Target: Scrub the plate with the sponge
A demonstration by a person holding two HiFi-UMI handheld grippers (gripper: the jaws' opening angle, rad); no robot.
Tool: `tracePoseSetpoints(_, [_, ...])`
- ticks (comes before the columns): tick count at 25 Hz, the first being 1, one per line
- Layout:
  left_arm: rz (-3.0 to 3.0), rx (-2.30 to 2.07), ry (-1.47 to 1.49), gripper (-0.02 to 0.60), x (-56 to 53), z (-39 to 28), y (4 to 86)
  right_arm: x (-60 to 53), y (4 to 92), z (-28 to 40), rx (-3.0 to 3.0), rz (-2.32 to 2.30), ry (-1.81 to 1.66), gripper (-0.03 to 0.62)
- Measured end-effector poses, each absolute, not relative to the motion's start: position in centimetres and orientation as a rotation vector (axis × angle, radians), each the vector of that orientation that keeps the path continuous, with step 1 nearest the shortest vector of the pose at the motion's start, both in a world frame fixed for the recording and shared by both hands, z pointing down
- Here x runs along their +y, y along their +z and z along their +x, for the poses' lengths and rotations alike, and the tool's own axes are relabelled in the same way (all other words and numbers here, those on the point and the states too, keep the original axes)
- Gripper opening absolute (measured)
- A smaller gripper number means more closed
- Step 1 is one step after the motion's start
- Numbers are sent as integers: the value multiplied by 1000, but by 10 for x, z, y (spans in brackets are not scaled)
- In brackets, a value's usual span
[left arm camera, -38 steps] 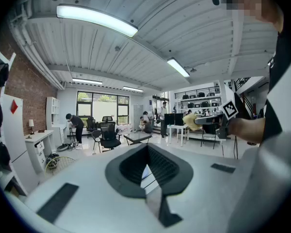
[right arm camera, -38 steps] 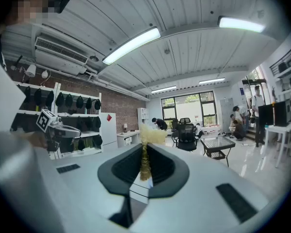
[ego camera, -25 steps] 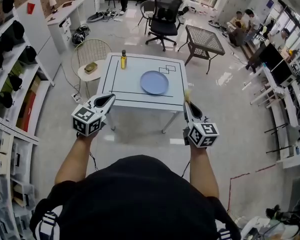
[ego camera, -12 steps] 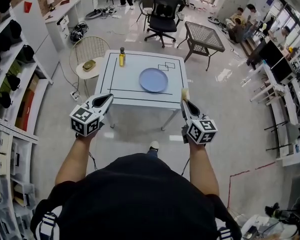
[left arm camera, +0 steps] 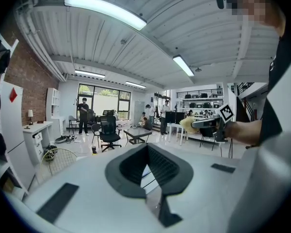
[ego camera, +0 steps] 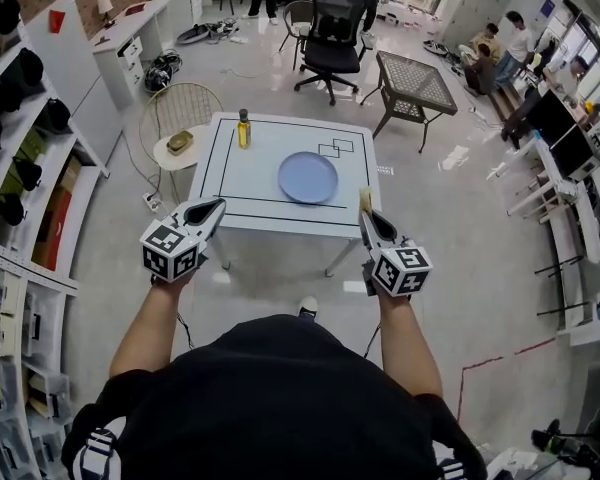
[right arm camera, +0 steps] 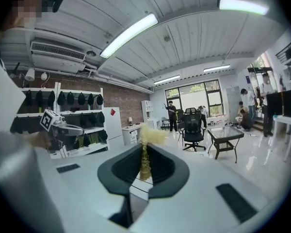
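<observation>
Far out at nine o'clock in the head view: shelving [ego camera: 20, 168] hung with dark caps. Toward ten o'clock: a small round side table [ego camera: 170, 156] bearing a yellowish object [ego camera: 180, 141], backed by a wire chair [ego camera: 185, 103], just beside the left edge of the white table [ego camera: 245, 183].

Left gripper [ego camera: 216, 206] held out toward twelve o'clock, its tip showing against the white table's seven o'clock corner. Jaws closed flat together, pad against pad, gripping nothing.

On the tabletop, inside a black border line:
- amber bottle [ego camera: 244, 128] upright near the eleven o'clock corner;
- blue plate [ego camera: 308, 177] lying flat toward the three o'clock side, bare, well apart from the bottle;
- two small outlined rectangles [ego camera: 335, 147] at one o'clock of the plate, just past its rim.

Right gripper [ego camera: 366, 210] likewise aimed at twelve o'clock, its tip showing against the white table's five o'clock corner. Jaws clamped on a yellow sponge [right arm camera: 145, 147], squeezed thin between the pads, its frayed top standing up past the tips. Sponge near the plate's five o'clock side, apart from it, not touching.

Beyond the white table at twelve o'clock: black office chair [ego camera: 332, 28]. At one o'clock: low dark mesh-top table [ego camera: 416, 76]. Toward two o'clock: people [ego camera: 500, 40] by desks [ego camera: 555, 128] with monitors.
</observation>
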State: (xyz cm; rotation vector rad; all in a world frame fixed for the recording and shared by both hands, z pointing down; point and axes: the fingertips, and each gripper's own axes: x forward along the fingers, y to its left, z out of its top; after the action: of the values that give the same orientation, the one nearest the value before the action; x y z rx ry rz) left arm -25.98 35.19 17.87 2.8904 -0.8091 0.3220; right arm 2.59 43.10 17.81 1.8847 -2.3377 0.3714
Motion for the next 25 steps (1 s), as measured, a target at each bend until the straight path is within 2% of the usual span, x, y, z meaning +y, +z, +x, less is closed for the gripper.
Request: tracePoseSetpoints(25, [2807, -934, 296, 6, 233, -135, 186, 286, 204, 150, -2403, 1704, 435, 25])
